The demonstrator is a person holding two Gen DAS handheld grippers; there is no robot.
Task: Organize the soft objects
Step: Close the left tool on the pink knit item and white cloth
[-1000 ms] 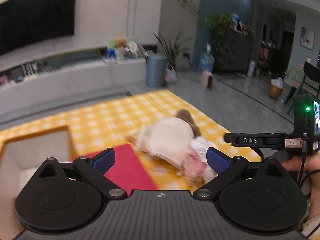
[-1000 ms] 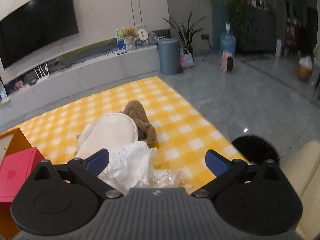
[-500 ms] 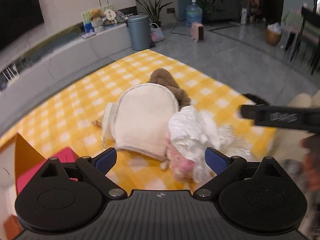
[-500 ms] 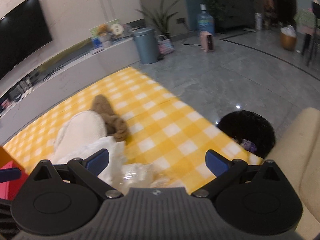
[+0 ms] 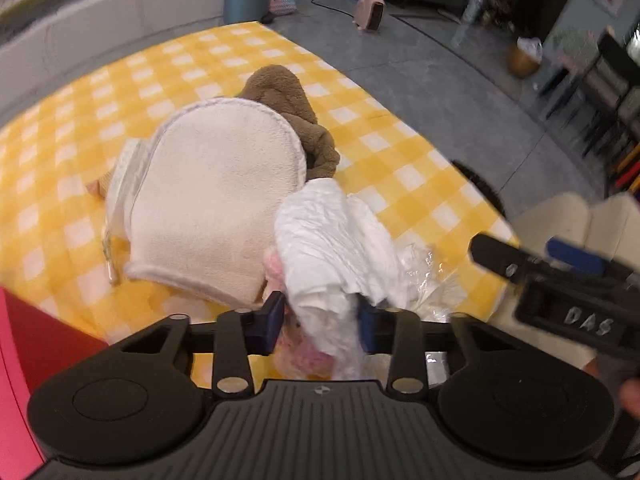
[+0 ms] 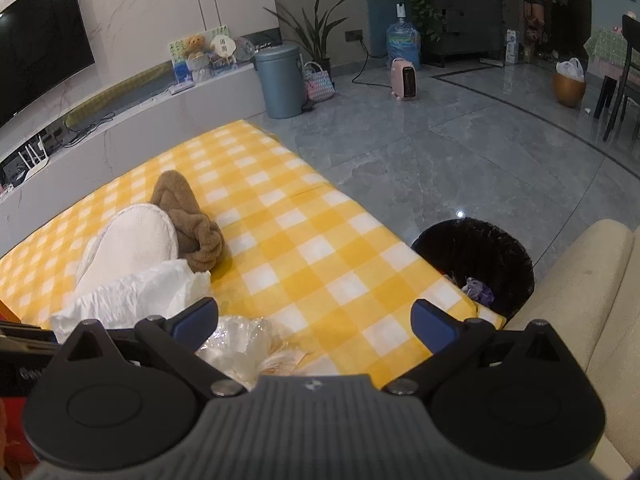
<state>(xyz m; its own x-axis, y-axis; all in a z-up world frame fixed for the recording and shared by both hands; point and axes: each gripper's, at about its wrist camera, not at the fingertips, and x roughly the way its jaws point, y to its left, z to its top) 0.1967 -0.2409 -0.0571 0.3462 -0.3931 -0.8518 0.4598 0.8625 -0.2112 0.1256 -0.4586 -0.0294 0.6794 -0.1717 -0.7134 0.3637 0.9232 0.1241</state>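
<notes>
The left claw point(image 5: 320, 320) has just been closing and now pinches the white cloth point(image 5: 332, 240) at the pile's 5 o'clock edge on the desk point(image 5: 400, 152); the right claw point(image 6: 314, 318) is spread, empty. A thin bite may slip, or drag the pink toy point(image 5: 308, 354) and plastic wrap point(image 5: 428, 280) along.

Yellow checked cloth point(image 6: 320, 248) bears cream pad point(image 5: 216, 208), brown plush point(image 5: 288, 96) (partly tucked under).

The left wrist view looks steeply down, close over the cream pad point(image 5: 216, 208) and white cloth point(image 5: 332, 240) on the checked cloth point(image 5: 400, 160). The right wrist view, beside it, looks shallower, out across the room toward the TV point(image 6: 36, 48). Both share the pile, blue bin point(image 6: 280, 80) and pink heater point(image 6: 406, 80).
</notes>
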